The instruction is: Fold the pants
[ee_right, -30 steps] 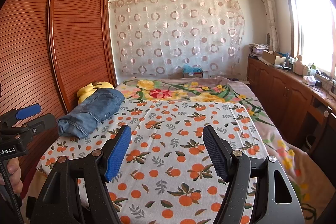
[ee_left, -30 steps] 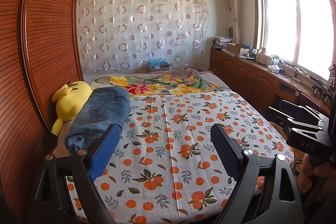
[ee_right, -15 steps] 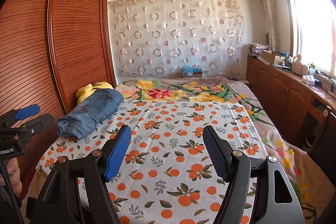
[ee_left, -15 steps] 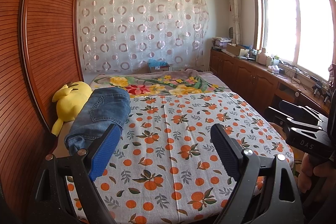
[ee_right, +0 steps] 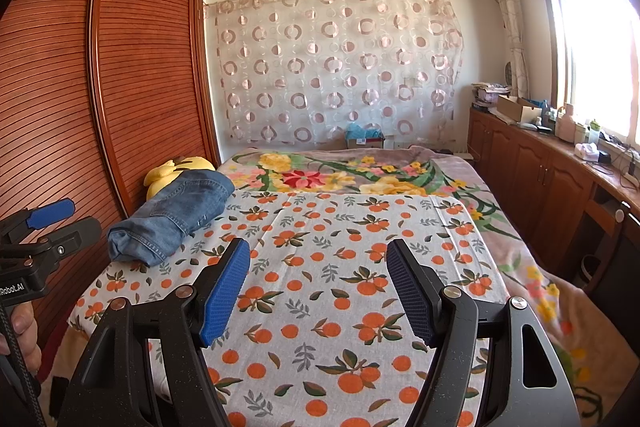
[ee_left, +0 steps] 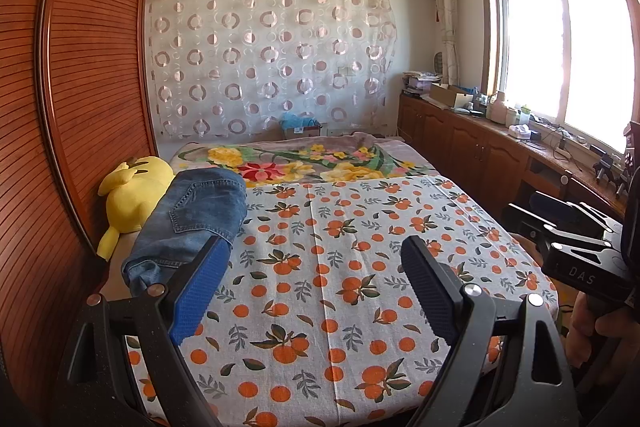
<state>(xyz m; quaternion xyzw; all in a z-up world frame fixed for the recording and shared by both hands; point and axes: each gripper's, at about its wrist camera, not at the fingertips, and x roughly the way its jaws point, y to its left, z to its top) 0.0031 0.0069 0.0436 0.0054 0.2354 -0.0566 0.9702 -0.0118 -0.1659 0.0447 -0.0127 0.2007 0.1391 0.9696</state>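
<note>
Folded blue jeans lie in a bundle at the left edge of the bed, on the orange-print sheet, partly resting against a yellow plush toy. In the right wrist view the jeans sit left of and beyond the fingers. My left gripper is open above the near part of the sheet, nothing between its blue pads; its left pad overlaps the jeans' near end in the picture. My right gripper is open too, empty, over the sheet's near middle. Each gripper shows at the other view's edge, held by a hand.
A brown slatted wardrobe stands tight along the bed's left side. A floral blanket covers the far half of the bed. Low wooden cabinets with clutter run under the window on the right. A circle-patterned curtain hangs at the back.
</note>
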